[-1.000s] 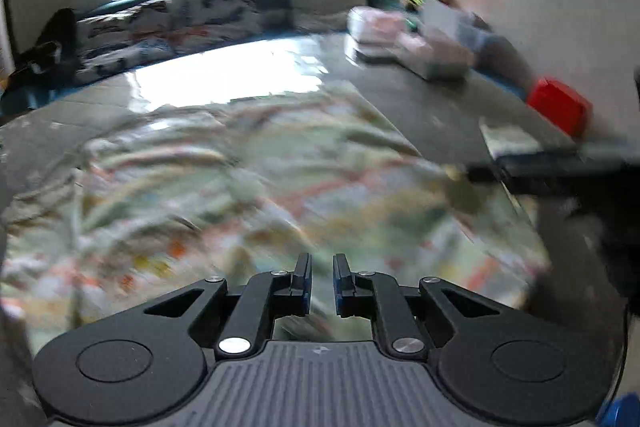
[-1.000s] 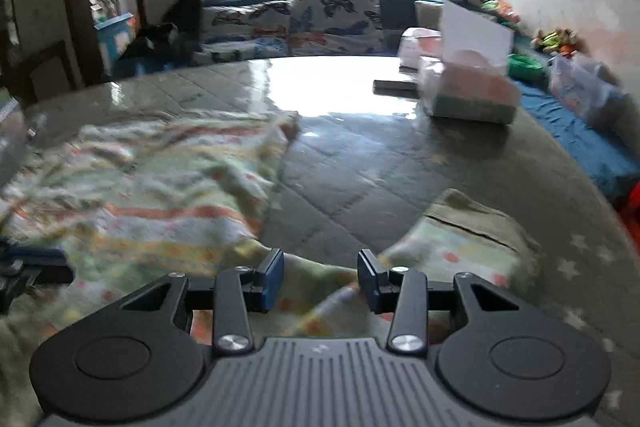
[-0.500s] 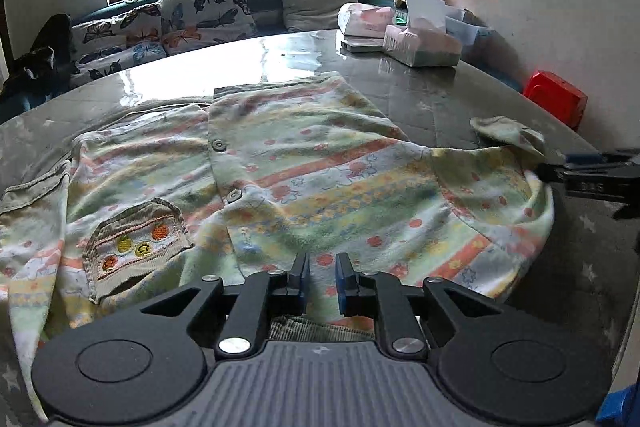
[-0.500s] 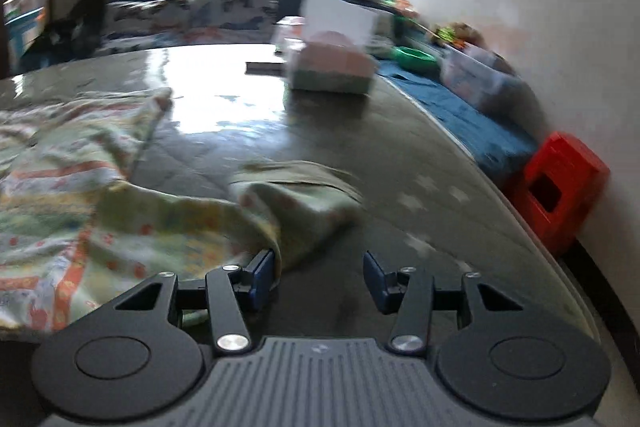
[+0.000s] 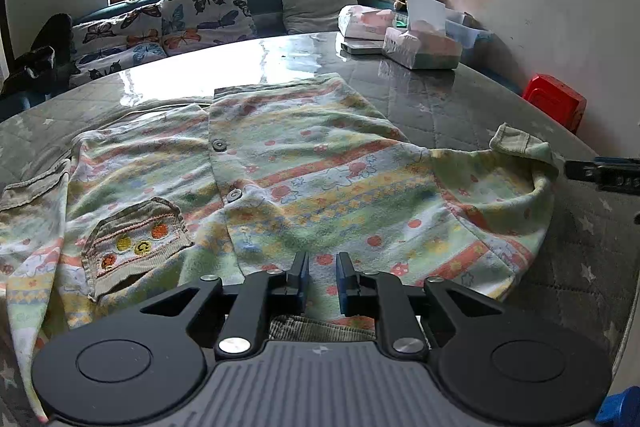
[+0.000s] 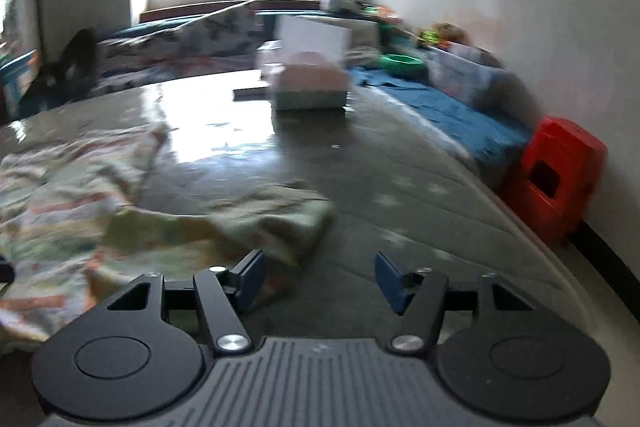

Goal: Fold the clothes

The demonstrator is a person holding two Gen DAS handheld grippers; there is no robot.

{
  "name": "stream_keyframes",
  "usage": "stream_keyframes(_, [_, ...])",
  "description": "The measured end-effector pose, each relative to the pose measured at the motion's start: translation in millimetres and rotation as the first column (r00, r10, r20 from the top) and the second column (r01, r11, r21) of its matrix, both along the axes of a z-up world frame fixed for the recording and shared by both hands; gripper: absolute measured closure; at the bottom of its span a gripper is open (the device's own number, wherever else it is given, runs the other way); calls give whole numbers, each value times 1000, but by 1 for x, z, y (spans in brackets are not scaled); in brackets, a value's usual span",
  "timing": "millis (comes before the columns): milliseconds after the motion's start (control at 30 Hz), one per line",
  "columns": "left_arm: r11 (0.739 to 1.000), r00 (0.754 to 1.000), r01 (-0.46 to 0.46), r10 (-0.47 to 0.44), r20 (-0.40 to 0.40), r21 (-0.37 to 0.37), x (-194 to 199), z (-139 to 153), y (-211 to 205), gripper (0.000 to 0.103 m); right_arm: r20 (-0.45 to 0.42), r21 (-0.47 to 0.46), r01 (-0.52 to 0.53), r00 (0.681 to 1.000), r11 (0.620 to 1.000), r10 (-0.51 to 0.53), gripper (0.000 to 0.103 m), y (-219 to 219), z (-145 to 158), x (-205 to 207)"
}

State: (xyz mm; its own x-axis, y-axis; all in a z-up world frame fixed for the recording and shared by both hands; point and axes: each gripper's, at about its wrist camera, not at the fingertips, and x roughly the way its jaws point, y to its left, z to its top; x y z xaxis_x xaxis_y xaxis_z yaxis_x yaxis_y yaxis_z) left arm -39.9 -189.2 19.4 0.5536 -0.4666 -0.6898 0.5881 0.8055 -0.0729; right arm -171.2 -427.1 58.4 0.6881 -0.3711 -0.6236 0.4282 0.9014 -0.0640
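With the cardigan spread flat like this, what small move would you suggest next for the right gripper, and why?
Probably ease the right gripper forward and left onto the sleeve cuff, then close. It stands open, empty, just short of the sleeve, which lies flung outward from the cardigan.

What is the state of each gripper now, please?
Left gripper: nearly closed over the shirt, a narrow gap showing; no grasp visible.
Right gripper: open, holding nothing.

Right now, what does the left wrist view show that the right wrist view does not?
Only the left view shows the cardigan's buttons, its pocket and the butterfly pillows. Only the right view shows the green bowl and the right gripper, open, beside the sleeve. Both show the table, tissue box and red stool.
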Motion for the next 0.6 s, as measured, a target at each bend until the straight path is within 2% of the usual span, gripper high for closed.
stream_keyframes(100, [1000, 1000, -7, 7, -5, -5, 0, 0, 1, 86, -27, -10, -61, 998, 998, 61, 35, 10, -6, 23])
stream_keyframes(200, [1000, 1000, -9, 9, -8, -9, 0, 0, 2, 86, -68, -38, -61, 996, 997, 58, 34, 10, -16, 38])
stream_keyframes(367, [1000, 1000, -8, 8, -8, -10, 0, 0, 2, 86, -35, -90, 66, 997, 994, -69, 34, -18, -11, 31])
stream_keyframes(500, [1000, 1000, -8, 8, -7, -11, 0, 0, 3, 86, -6, -67, 186, 982, 980, -186, 34, -47, -3, 10])
stream_keyframes(600, [1000, 1000, -8, 8, -5, -10, 0, 0, 2, 86, -1, -82, 211, 977, 974, -212, 35, -56, 1, -3])
